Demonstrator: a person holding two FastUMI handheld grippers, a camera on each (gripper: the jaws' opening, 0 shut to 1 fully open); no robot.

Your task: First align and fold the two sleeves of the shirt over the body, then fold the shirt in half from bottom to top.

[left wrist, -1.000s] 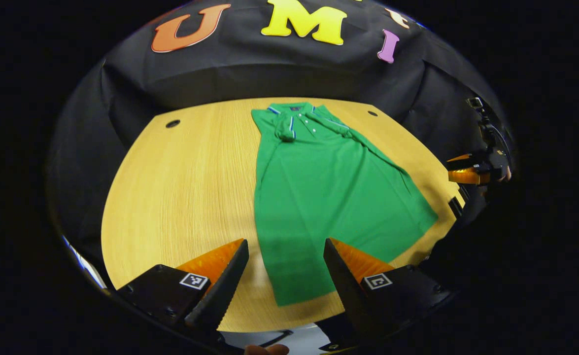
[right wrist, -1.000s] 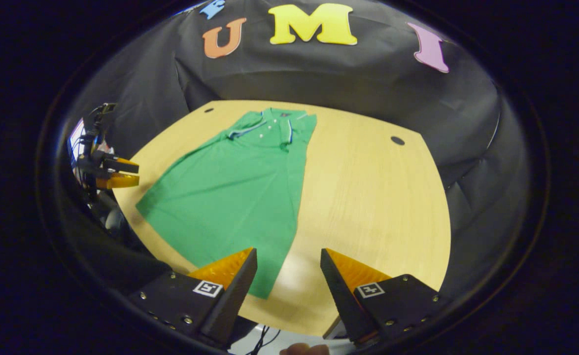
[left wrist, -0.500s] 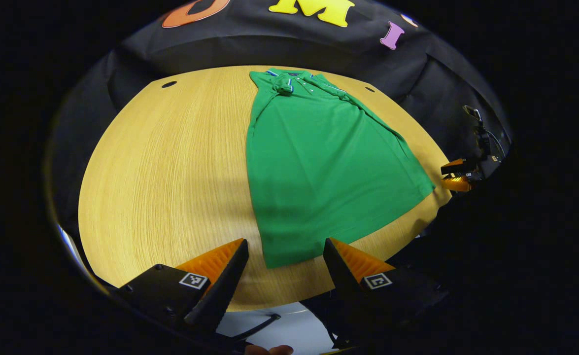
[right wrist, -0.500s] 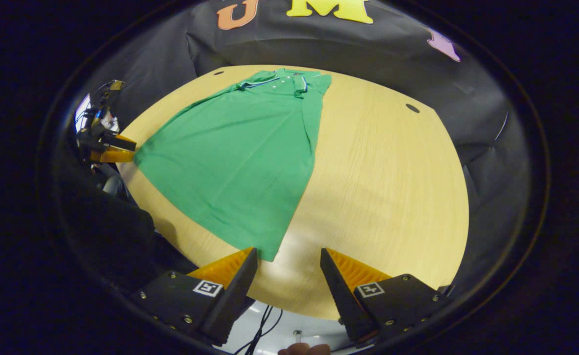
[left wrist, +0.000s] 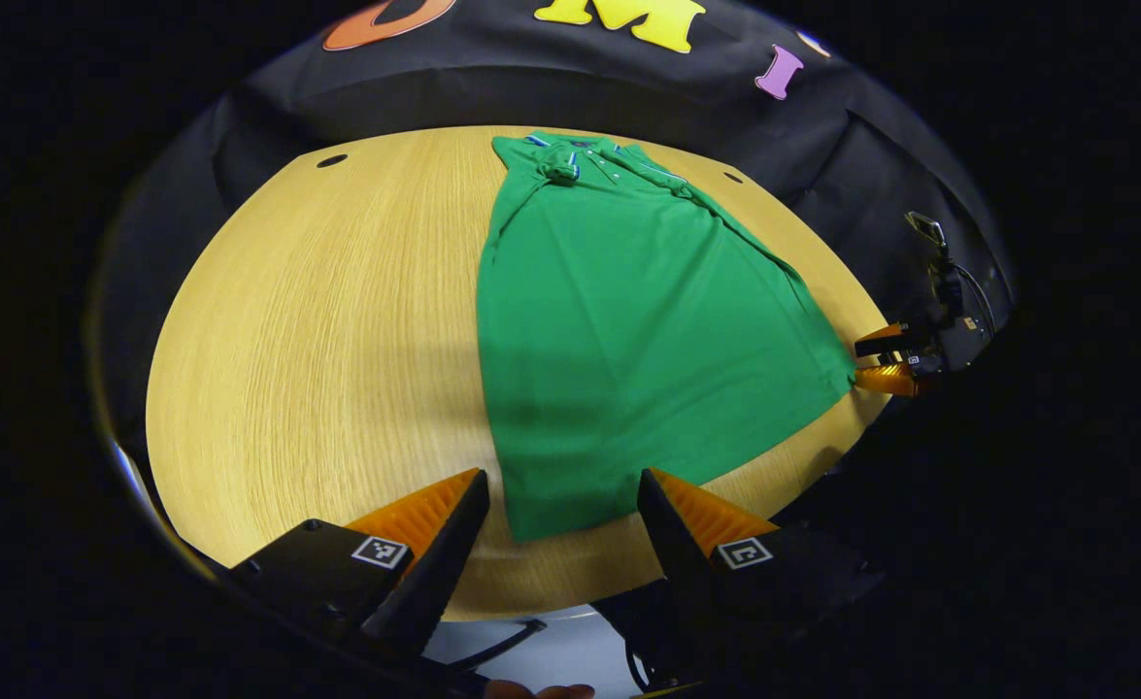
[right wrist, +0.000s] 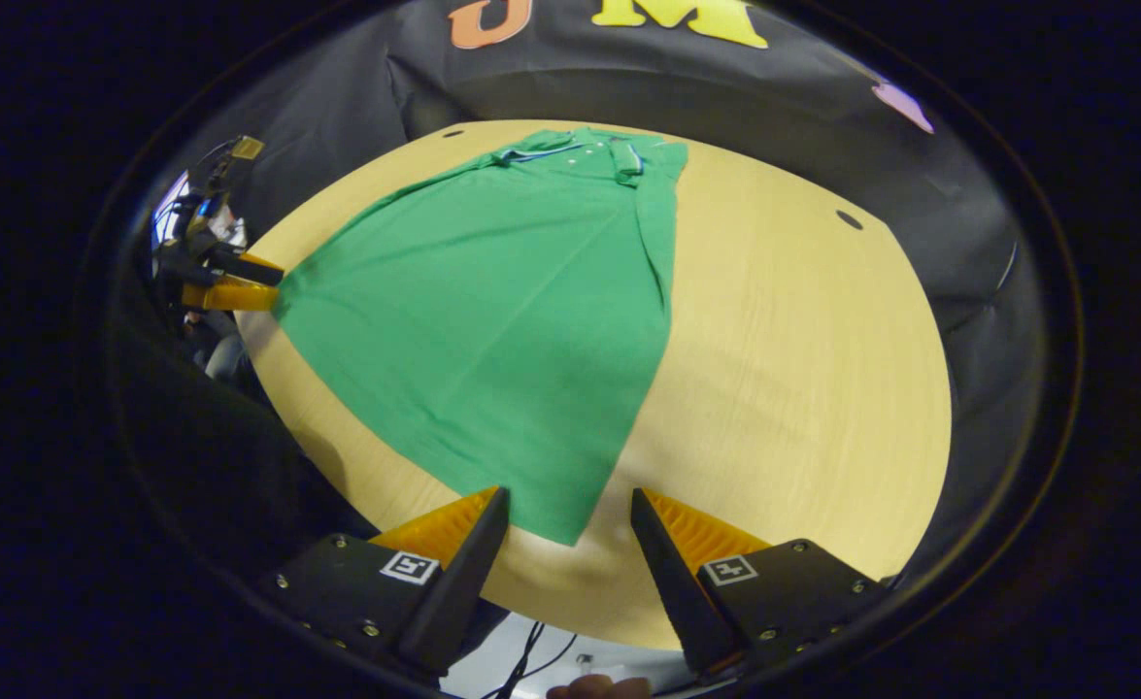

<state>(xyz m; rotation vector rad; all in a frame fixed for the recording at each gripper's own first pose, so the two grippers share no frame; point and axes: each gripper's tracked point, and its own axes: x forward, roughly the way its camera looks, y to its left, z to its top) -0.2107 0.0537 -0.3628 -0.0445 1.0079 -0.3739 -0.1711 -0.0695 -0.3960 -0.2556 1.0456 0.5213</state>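
Both tools are drawing back toward the near edge of the wooden surface (left wrist: 318, 320) and lining up with the bottom corners of the green polo shirt (left wrist: 628, 330). In the left gripper view, the left tool (left wrist: 563, 505) is now sitting with the shirt's near hem corner between its spread fingers, where a second ago the fingers were reaching farther up over the cloth. In the right gripper view, the right tool (right wrist: 567, 524) is likewise closing in on the opposite hem corner, which is now lying between its open fingers. Seen from the left gripper view, the right tool (left wrist: 886, 361) is nearing that far corner.
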